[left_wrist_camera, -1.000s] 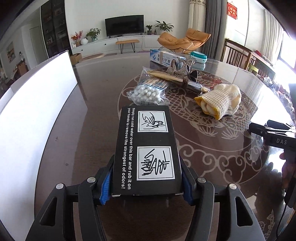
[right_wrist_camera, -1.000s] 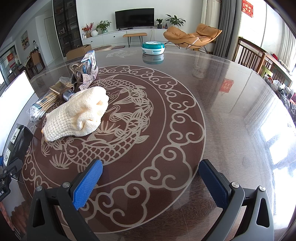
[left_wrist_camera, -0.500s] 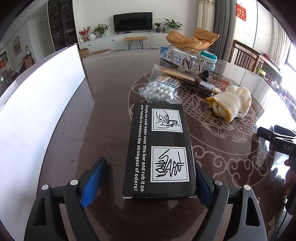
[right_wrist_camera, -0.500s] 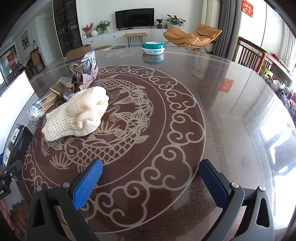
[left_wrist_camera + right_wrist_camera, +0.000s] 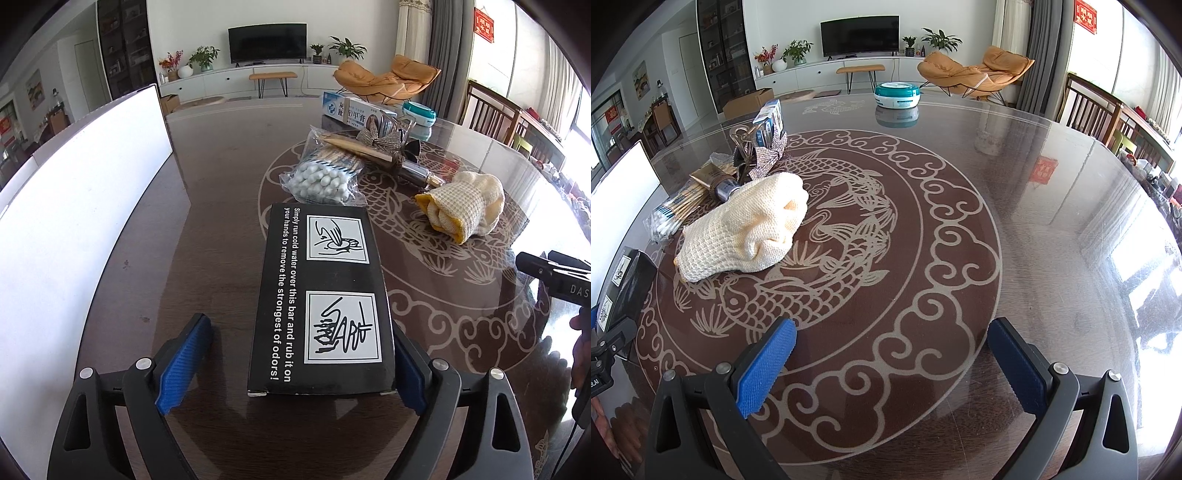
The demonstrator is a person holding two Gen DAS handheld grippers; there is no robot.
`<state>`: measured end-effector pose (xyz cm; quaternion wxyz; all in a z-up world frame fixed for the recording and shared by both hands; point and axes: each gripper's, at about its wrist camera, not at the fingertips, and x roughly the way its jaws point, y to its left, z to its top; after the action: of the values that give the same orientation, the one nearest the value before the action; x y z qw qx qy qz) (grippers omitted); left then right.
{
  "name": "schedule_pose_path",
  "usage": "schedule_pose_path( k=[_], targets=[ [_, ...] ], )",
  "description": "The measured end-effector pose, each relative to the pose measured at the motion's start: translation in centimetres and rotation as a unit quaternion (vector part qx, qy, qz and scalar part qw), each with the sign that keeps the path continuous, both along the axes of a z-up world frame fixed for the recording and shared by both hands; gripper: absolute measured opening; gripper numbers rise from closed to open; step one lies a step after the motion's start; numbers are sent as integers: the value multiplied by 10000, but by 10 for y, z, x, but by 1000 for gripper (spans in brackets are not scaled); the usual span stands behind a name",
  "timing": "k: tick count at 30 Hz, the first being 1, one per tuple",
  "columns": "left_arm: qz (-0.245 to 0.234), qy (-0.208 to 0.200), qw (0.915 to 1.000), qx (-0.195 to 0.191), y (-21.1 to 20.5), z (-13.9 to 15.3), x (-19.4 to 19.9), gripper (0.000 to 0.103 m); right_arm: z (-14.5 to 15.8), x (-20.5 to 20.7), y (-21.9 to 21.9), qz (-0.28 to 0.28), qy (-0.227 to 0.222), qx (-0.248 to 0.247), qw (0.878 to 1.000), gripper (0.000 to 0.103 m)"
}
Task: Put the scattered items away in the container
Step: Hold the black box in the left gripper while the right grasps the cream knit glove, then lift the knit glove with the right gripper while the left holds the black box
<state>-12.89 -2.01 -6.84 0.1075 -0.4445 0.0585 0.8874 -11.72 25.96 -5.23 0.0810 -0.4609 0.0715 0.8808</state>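
Observation:
A black box (image 5: pixel 321 295) with white printed text lies flat on the dark table between the fingers of my left gripper (image 5: pixel 295 365), which is open; the right pad touches the box side and the left pad stands apart from it. The box also shows at the left edge of the right wrist view (image 5: pixel 624 284). A white container wall (image 5: pixel 74 206) stands left of the box. Beyond lie a bag of cotton swabs (image 5: pixel 321 177), a cream knitted cloth (image 5: pixel 465 206) and a toothpaste box (image 5: pixel 354 112). My right gripper (image 5: pixel 890 362) is open and empty above the table.
A teal round tin (image 5: pixel 897 94) stands at the far side of the table. A bowed hair clip and a small metal bottle (image 5: pixel 413 171) lie among the swabs. Wooden chairs (image 5: pixel 1097 114) stand at the right rim of the table.
My left gripper has opened and let go of the black box, which now rests on the table. The left wrist view has shifted so the box sits right of centre. The right gripper has not moved.

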Motion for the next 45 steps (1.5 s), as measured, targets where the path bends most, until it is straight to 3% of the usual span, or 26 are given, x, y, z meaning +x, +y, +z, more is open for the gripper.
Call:
schedule_pose_path(
  k=[2, 4, 7, 9, 13, 20, 24, 28, 34, 35, 45],
  targets=[
    [5, -1, 10000, -7, 0, 0, 0, 90, 16, 0, 5, -184, 430, -829, 9955, 103],
    [4, -1, 10000, -5, 0, 0, 0, 90, 33, -6, 3, -547, 790, -1255, 9874, 103],
    [5, -2, 10000, -6, 0, 0, 0, 90, 41, -37, -17, -622, 675, -1551, 9836, 103],
    [4, -1, 10000, -5, 0, 0, 0, 90, 34, -64, -39, -393, 301, -1379, 9892, 103],
    [4, -2, 10000, 0, 0, 0, 0, 90, 19, -83, -73, 82, -109, -331, 9994, 103],
    [4, -2, 10000, -1, 0, 0, -1, 90, 12, -21, -39, 1122, 115, 271, 9932, 100],
    [3, -4, 10000, -5, 0, 0, -1, 91, 19, 11, -9, 1033, 282, -139, 9942, 101],
    [71, -29, 10000, -25, -2, -1, -1, 96, 23, 2, -23, 1060, 430, -509, 9921, 101],
    [90, -40, 9999, -16, -2, -1, -1, 98, -2, -39, -75, 1284, -41, 247, 9914, 101],
    [89, -39, 10000, -14, -2, -1, -1, 98, -4, -40, -77, 1257, 70, 335, 9915, 103],
    [-33, -105, 9999, -12, 1, -3, -3, 103, -5, -45, -73, 1058, 54, 304, 9939, 103]
  ],
)
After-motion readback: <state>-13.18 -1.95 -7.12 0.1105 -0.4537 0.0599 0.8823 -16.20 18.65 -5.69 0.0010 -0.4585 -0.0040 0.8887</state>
